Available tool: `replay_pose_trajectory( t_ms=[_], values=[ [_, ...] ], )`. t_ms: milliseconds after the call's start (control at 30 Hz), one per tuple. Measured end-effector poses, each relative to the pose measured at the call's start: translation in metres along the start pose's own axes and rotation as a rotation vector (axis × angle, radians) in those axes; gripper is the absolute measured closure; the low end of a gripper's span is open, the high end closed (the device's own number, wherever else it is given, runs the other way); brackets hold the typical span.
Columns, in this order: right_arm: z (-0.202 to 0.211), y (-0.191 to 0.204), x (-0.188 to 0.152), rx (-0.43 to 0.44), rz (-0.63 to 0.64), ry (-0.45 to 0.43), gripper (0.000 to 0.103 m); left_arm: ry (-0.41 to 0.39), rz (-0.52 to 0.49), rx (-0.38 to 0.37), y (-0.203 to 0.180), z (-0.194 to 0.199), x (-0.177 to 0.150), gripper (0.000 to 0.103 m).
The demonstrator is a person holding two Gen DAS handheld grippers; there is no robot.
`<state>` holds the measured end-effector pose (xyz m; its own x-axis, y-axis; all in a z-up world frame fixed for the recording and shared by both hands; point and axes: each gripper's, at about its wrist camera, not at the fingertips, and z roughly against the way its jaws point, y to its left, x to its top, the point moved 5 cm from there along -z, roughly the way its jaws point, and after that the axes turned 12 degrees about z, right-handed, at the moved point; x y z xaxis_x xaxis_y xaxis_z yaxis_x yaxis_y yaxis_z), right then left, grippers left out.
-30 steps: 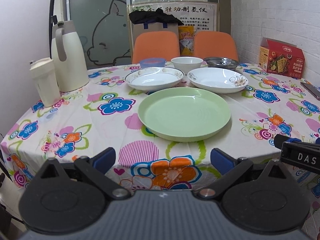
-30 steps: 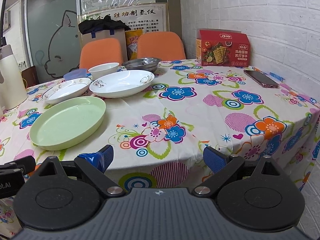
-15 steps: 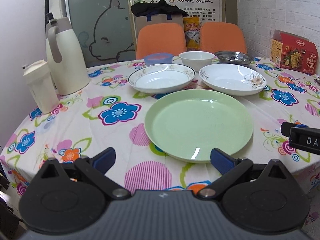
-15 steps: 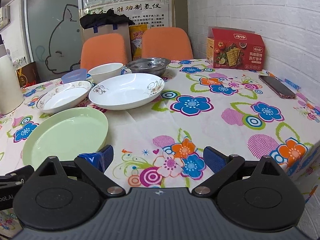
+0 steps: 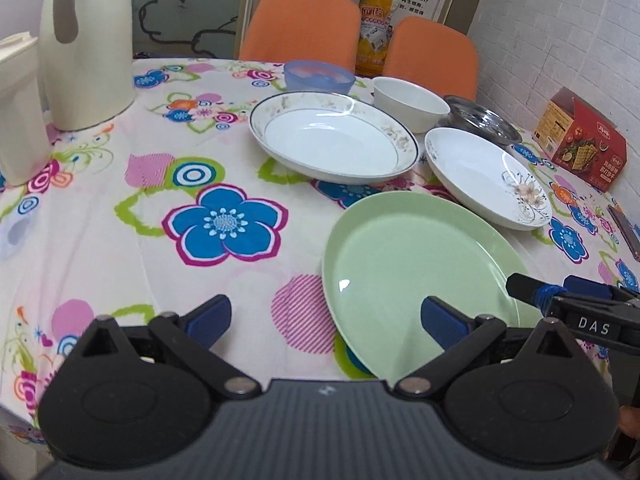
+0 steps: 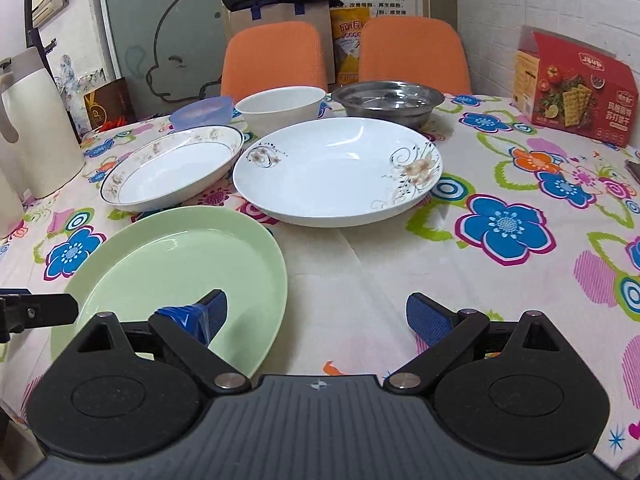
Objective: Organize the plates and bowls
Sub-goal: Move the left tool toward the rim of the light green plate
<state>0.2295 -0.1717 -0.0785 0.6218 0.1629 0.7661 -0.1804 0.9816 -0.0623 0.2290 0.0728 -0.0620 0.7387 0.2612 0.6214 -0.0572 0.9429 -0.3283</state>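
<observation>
My left gripper [image 5: 326, 316] and right gripper [image 6: 316, 314] hover spread wide, empty, over the near rim of the green plate [image 5: 416, 272] on the floral tablecloth [image 5: 120, 208]; beyond lie two white plates [image 6: 336, 172], then three bowls [image 6: 280, 108].

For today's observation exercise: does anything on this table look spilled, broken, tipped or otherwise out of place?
Nothing stands out. The green plate, the two white plates, and the blue bowl, white bowl and metal bowl all sit upright and empty on the tablecloth, with no spill or chip visible.
</observation>
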Motion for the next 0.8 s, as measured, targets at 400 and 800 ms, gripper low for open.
replay_pose_trajectory(
  t_ms=[400, 800],
  values=[
    [-0.012, 0.023, 0.003, 0.039, 0.112, -0.001, 0.017, 0.021, -0.055, 0.027, -0.014, -0.033, 0.009, 0.006],
    [-0.004, 0.033, 0.004, 0.065, 0.187, -0.024, 0.018, 0.002, -0.139, 0.056, -0.021, -0.035, 0.005, 0.019]
  ],
)
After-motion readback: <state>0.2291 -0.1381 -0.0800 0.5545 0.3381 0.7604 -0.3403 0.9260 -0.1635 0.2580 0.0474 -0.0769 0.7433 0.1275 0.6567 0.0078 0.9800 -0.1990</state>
